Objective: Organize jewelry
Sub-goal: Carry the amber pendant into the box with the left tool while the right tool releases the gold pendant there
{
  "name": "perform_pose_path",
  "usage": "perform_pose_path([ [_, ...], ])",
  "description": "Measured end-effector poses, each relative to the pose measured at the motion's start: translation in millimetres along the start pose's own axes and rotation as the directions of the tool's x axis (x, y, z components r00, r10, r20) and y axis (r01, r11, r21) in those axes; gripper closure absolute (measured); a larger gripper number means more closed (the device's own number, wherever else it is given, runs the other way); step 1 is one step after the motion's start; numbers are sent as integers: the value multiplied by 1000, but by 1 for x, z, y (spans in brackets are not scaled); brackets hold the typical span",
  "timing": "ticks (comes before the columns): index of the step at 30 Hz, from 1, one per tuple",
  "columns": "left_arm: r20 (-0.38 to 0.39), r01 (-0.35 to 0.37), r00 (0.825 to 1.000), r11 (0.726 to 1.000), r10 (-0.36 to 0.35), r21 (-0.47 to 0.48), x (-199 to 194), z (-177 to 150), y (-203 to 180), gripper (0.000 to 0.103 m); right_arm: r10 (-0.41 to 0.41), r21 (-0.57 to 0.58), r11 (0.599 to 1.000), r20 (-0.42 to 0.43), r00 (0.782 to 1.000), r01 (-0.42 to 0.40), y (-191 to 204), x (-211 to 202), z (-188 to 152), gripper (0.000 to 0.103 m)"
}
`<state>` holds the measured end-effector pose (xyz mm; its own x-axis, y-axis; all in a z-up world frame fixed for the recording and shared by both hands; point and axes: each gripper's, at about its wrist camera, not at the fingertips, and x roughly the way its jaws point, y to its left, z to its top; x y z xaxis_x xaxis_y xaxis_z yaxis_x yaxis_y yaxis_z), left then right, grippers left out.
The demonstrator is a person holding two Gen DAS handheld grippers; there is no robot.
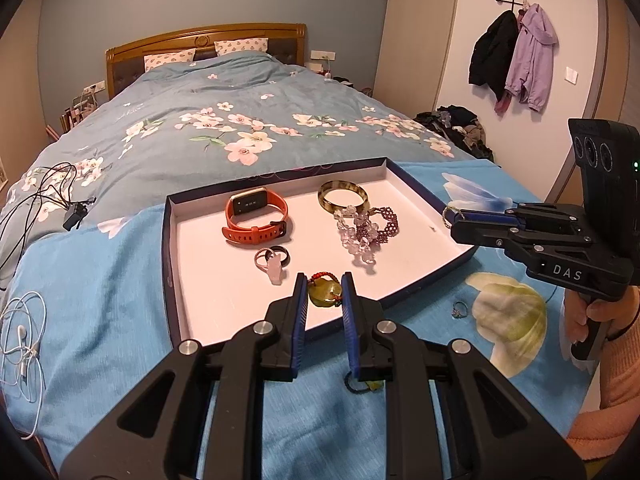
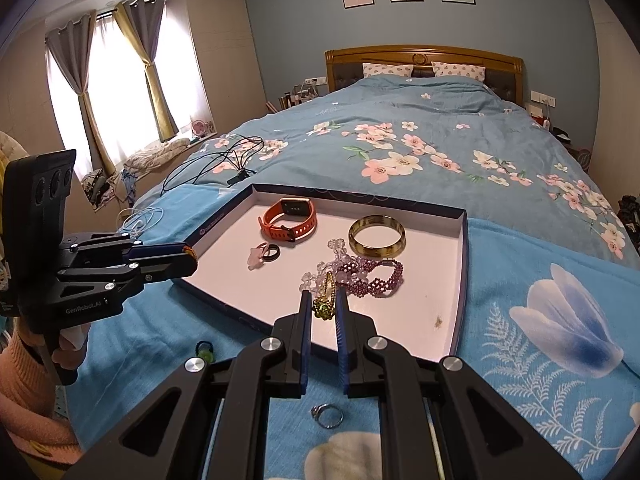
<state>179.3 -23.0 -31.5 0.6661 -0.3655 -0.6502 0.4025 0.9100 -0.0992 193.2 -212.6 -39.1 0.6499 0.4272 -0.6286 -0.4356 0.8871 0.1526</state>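
Two grippers are working over a bed (image 1: 180,128) with a blue floral quilt, and a shallow tray (image 1: 170,240) on it already holds an orange smartwatch (image 1: 256,220), a brownish bangle (image 1: 343,196), beaded bracelets (image 1: 366,230) and two small rings (image 1: 272,260).

Left gripper (image 1: 325,294) is pinching a green stone pendant (image 1: 325,294) with a red cord, right over the tray's near edge. Right gripper (image 2: 323,308) is narrowed onto a gold chain with a green charm (image 2: 325,306), hanging above the tray's front part.

So I'd say we're mid drop-off: next move probably calls for lowering each piece onto bare tray floor and letting go without tangling the beads. One silver ring (image 2: 327,416) lies on the blanket outside the tray, so that's probably next.

Readable writing: "DAS" on the right gripper's body, "GenRobot.AI" on the left one's.
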Motion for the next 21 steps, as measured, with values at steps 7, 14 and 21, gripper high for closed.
perform_pose_path([
  [7, -7, -11, 1000, 1000, 11, 1, 9, 5, 3, 86, -3, 4, 1000, -15, 1000, 3, -4, 10, 4, 93],
  [14, -17, -23, 1000, 1000, 23, -1, 18, 8, 7, 86, -7, 9, 1000, -27, 1000, 7, -9, 18, 7, 93],
  [21, -27, -38, 999, 999, 38, 3, 26, 9, 8, 86, -8, 16, 1000, -44, 999, 9, -14, 27, 10, 93],
])
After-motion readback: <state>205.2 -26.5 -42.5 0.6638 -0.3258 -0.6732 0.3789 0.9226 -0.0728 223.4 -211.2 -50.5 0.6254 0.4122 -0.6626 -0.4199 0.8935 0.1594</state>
